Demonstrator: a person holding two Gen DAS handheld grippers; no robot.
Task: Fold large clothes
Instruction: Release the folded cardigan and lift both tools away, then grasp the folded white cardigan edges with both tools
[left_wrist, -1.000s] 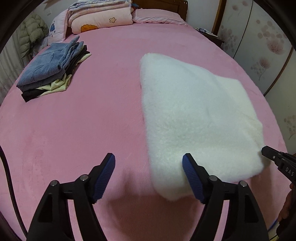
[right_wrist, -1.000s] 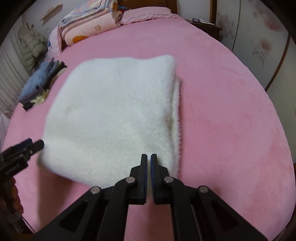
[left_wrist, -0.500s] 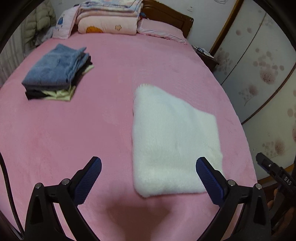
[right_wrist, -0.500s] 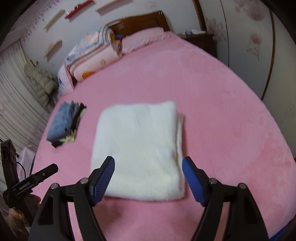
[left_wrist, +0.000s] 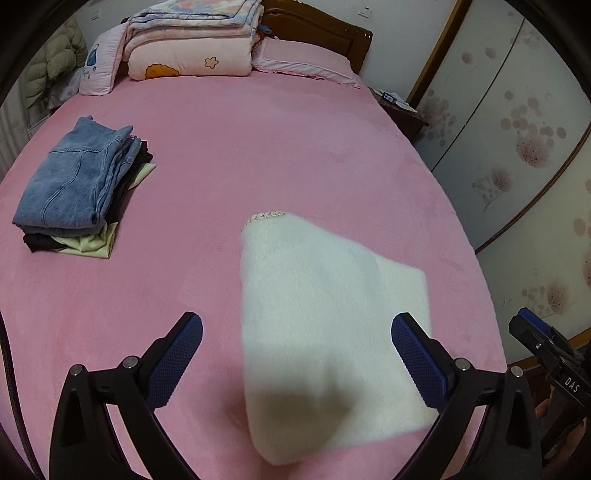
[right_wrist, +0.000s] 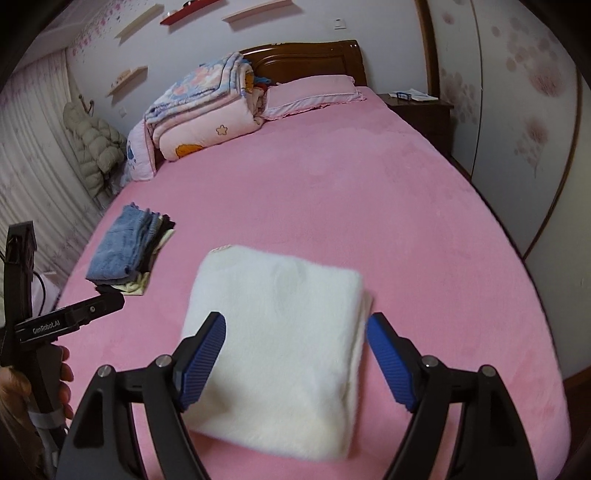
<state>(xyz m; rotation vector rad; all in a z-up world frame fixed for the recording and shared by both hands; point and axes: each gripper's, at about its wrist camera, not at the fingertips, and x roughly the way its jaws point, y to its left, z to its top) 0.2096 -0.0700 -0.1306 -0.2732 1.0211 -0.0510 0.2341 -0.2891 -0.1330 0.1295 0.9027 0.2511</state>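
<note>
Fleece (right_wrist: 280, 339) lying folded and flat on the pink bed (right_wrist: 369, 192), near its foot; left gripper (left_wrist: 295, 354) and right gripper (right_wrist: 295, 354) hovering above it, jaws having just been opening, nothing between them; fold looking finished, next likely carrying it onto the stack (left_wrist: 79, 188).

Folded white fleece garment (right_wrist: 280, 343): near edge blurred in the right wrist view, layers uncountable. Right claw (left_wrist: 546, 354) cut by the frame edge in the left wrist view; jaws unreadable there. Clothes stack (left_wrist: 79, 192): items under the jeans mostly hidden. Nightstand (right_wrist: 417, 99) items too small to identify.
</note>
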